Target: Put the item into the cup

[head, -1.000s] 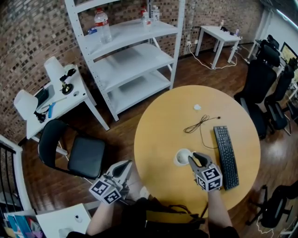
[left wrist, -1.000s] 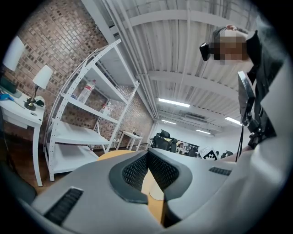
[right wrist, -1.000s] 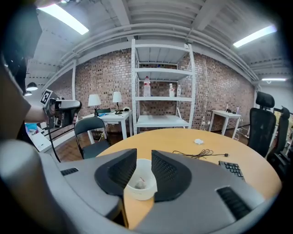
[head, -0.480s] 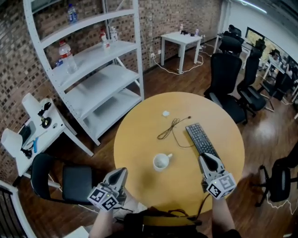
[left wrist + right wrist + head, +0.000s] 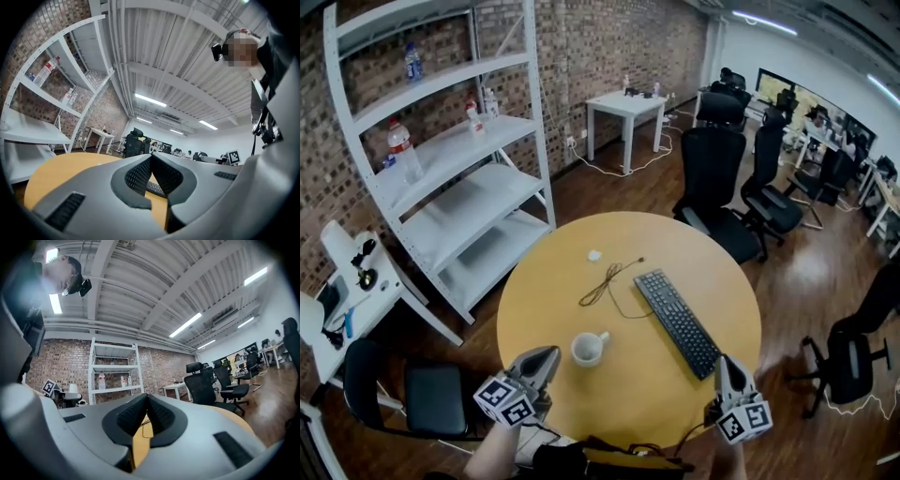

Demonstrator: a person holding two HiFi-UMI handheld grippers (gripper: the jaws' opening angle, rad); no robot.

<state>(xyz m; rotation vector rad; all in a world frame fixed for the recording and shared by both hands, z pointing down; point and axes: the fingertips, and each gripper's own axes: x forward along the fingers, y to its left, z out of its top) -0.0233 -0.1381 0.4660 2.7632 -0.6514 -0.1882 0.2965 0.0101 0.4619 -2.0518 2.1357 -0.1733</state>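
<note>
Round desk [image 5: 630, 382], frame centre: small white item [image 5: 594, 254] above the cup [image 5: 588, 349] appears light, best pinched across its sides; left gripper [image 5: 546, 357] and right gripper [image 5: 724, 364] jaws closed, empty.

round wooden table [image 5: 542, 302]: yellow-tan, plain
small ceramic cup [image 5: 587, 349]: white
flat keyboard [image 5: 678, 322]: black
brick wall [image 5: 581, 52]: red-brown, mottled
left gripper [image 5: 547, 353]: grey, patterned with black-and-white squares

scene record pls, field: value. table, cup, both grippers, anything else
surface: round yellow table
cup: white mug, upright, handle toward black keyboard
cup contents: cannot tell
left gripper: fingers shut, empty, left of mug, apart
right gripper: fingers shut, empty, by keyboard's near end
other: loose cable, small white item
</note>
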